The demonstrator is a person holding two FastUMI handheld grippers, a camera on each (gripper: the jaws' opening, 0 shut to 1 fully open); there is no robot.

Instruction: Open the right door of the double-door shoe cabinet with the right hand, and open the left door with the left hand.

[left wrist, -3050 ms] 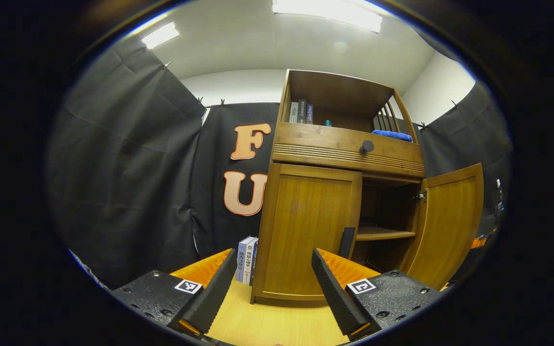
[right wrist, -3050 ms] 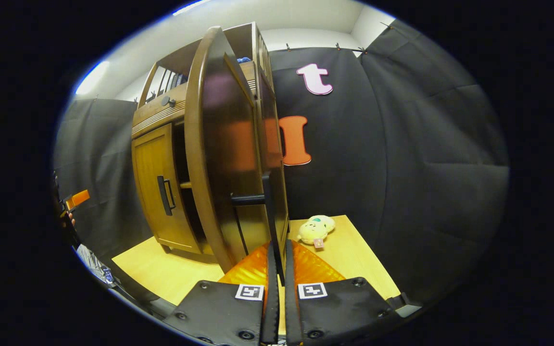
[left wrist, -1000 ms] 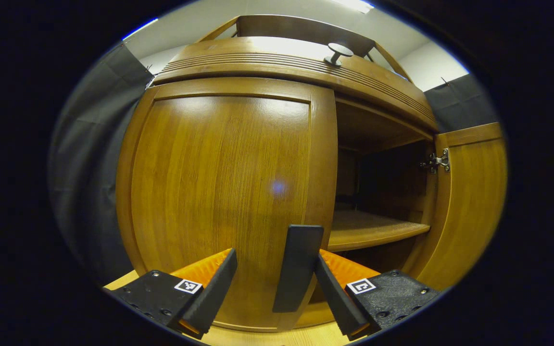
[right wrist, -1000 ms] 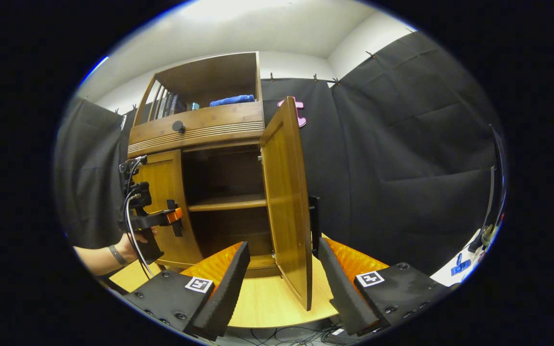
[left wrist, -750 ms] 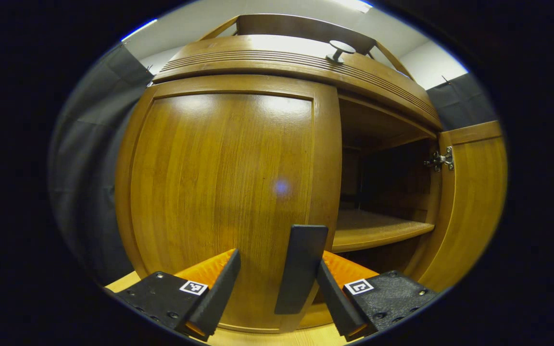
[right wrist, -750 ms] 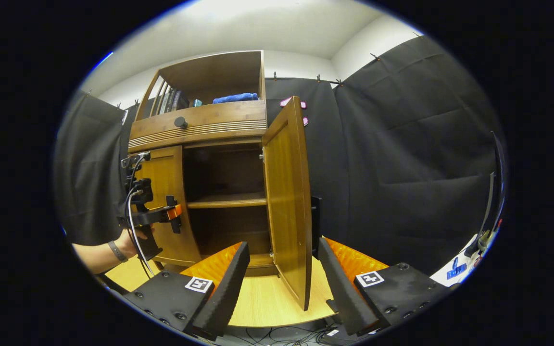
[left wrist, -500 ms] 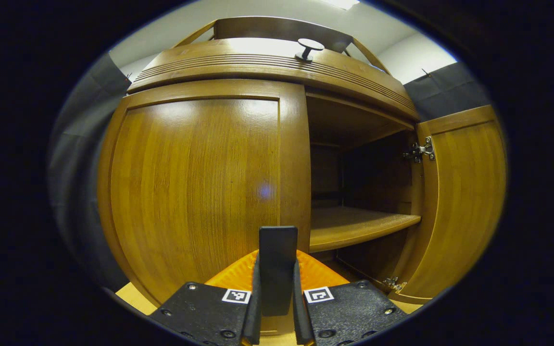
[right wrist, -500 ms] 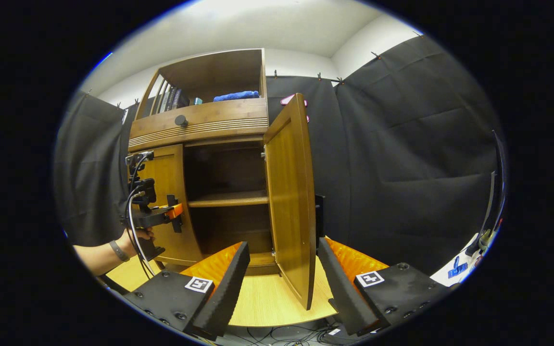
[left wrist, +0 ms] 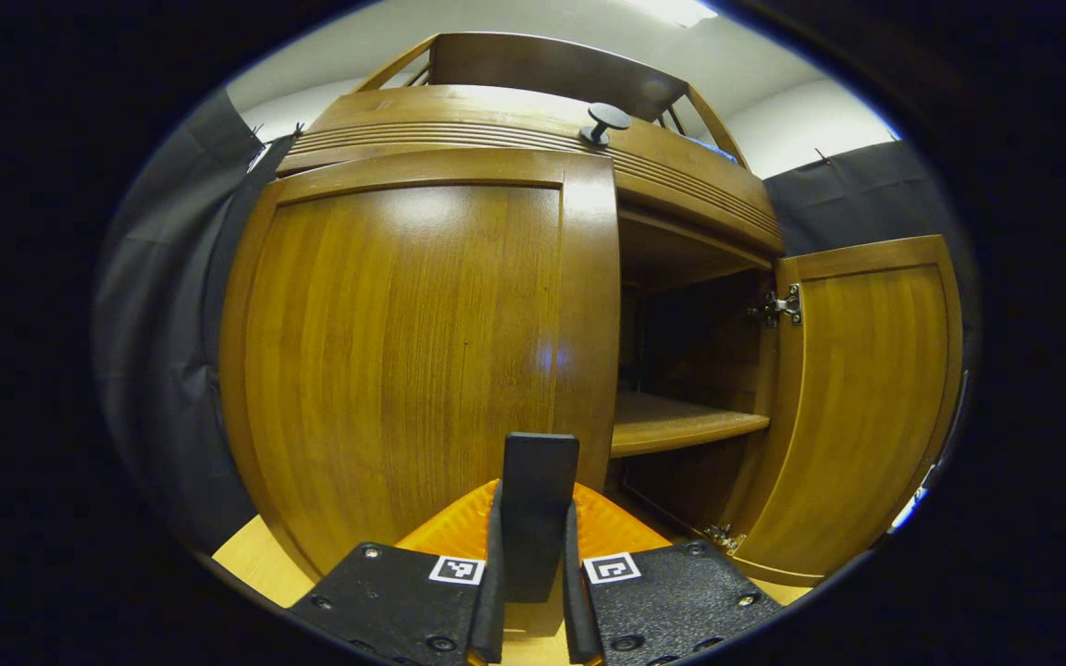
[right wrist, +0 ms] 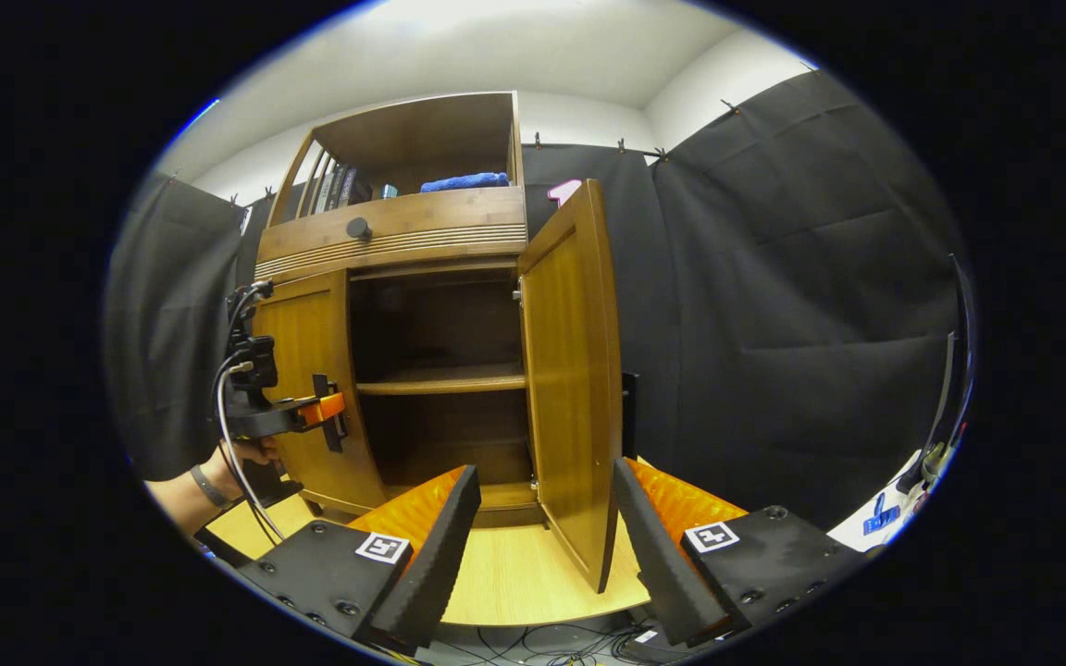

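Left gripper (left wrist: 529,592) fingers clench the left door's handle (left wrist: 538,504); right gripper (right wrist: 547,527) fingers released

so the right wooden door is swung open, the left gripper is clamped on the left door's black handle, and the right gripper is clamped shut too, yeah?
Not quite: the right gripper is open, its fingers spread apart with nothing between them, as the right gripper view shows. The rest holds: the right wooden door stands open, and the left gripper is closed on the left door's black handle, seen in the left gripper view.

The shoe cabinet (left wrist: 422,324) is glossy varnished wood with a matt dark handle (left wrist: 538,513) and bright metal hinges (left wrist: 778,305).
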